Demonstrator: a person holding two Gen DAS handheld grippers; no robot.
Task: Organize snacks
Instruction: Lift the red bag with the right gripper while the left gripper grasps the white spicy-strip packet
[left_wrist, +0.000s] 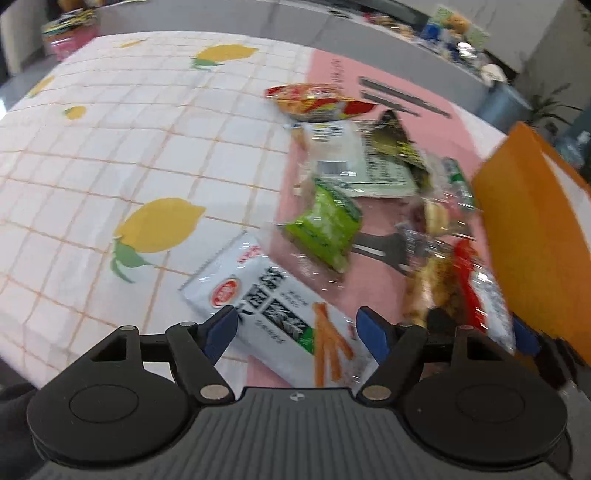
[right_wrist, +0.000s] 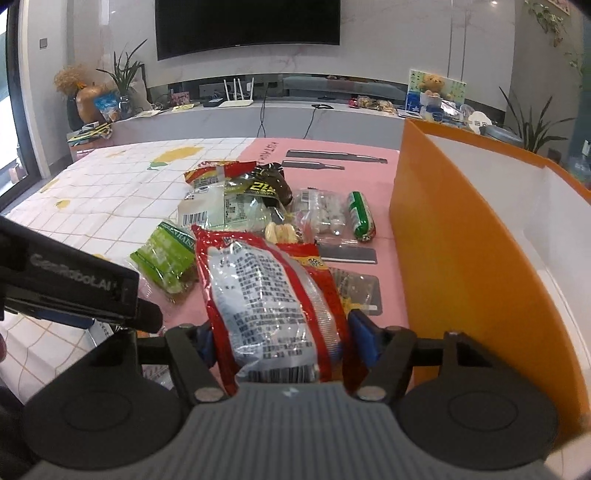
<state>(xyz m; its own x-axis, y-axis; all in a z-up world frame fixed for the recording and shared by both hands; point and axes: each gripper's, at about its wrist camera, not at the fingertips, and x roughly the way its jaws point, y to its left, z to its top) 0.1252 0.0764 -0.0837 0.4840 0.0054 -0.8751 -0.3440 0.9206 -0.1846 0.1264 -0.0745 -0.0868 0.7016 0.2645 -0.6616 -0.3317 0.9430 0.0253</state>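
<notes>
- The red snack bag (right_wrist: 273, 299) sits between the blue pads of the right gripper (right_wrist: 282, 332), which pinch it at its lower end just above the pink mat (right_wrist: 332, 177); its clear panel carries dense small print, unreadable here.
- Beside it on the right rises the orange box (right_wrist: 454, 258), white inside, its wall near the bag.
- Behind lie a green packet (right_wrist: 166, 258), a clear bag with a barcode (right_wrist: 207, 210) and a green roll (right_wrist: 360, 214).
- The left gripper (left_wrist: 295, 328) is spread over a white packet (left_wrist: 273, 306) picturing orange sticks, seemingly not gripping it; its side reads "GenRobot.AI".
- A lemon-print cloth (left_wrist: 129, 166) covers the table's left.
</notes>
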